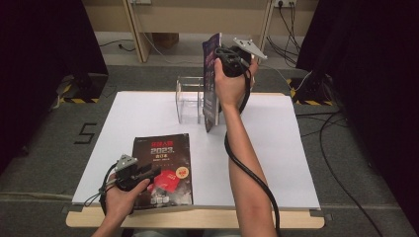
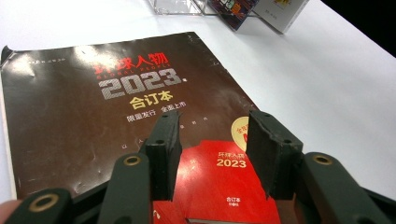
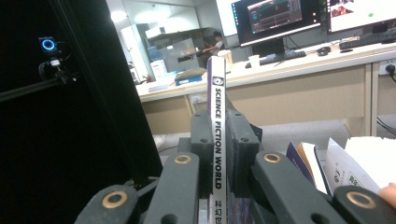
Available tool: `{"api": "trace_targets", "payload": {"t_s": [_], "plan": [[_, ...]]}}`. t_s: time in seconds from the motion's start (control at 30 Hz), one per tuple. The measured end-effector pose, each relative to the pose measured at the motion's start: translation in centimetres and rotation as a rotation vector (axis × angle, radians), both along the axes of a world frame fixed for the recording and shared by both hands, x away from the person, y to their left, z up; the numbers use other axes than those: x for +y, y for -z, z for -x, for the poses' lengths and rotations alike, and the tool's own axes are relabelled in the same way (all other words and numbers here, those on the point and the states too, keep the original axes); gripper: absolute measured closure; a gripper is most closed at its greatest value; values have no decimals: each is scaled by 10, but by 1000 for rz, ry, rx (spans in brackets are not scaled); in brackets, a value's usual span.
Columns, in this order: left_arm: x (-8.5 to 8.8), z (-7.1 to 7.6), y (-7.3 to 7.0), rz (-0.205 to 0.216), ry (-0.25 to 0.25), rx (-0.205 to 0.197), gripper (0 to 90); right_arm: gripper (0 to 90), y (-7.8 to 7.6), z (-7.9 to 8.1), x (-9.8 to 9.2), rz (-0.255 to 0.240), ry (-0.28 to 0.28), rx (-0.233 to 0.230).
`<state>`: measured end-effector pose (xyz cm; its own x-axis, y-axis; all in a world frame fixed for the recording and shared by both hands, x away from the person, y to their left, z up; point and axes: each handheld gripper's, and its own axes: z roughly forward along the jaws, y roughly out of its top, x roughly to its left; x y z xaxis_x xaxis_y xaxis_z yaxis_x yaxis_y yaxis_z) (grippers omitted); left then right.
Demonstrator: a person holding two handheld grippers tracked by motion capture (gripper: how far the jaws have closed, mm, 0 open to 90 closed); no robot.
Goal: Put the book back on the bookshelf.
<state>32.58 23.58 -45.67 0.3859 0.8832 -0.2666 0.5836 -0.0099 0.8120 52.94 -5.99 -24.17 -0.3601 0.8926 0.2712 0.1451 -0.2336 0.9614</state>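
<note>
A flat white surface with straight edges carries a clear acrylic holder at about twelve o'clock from its centre, boxy and see-through with thin upright walls. Toward seven o'clock, close to the near edge, a dark magazine lies face up, its glossy brown-black cover scuffed, with red and silver lettering, "2023" and a red rectangle printed low on it. The left claw hovers low over that red patch in the left gripper view, its two black ridged pads spread apart with nothing between them; whether the tips touch the cover cannot be told. In the high view the left hand sits at the surface's near edge, cable trailing. The right claw is pressed together on a thin purple magazine, pinching its white spine, which reads "SCIENCE FICTION WORLD", with the spine running straight up between the pads. That magazine stands upright on its lower edge, just beside the holder at its three o'clock side. From centre out to three and five o'clock the white surface lies bare, leaving wide room
</note>
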Motion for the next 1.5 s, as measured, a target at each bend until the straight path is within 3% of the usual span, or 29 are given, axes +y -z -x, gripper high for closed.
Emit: {"api": "trace_targets", "payload": {"t_s": [0.93,1.5], "plan": [[1,-1,2,1,0,7,542,835,22,-26,6,22,40,32],[2,0,4,2,1,9,543,834,50,-41,17,59,62,76]]}}
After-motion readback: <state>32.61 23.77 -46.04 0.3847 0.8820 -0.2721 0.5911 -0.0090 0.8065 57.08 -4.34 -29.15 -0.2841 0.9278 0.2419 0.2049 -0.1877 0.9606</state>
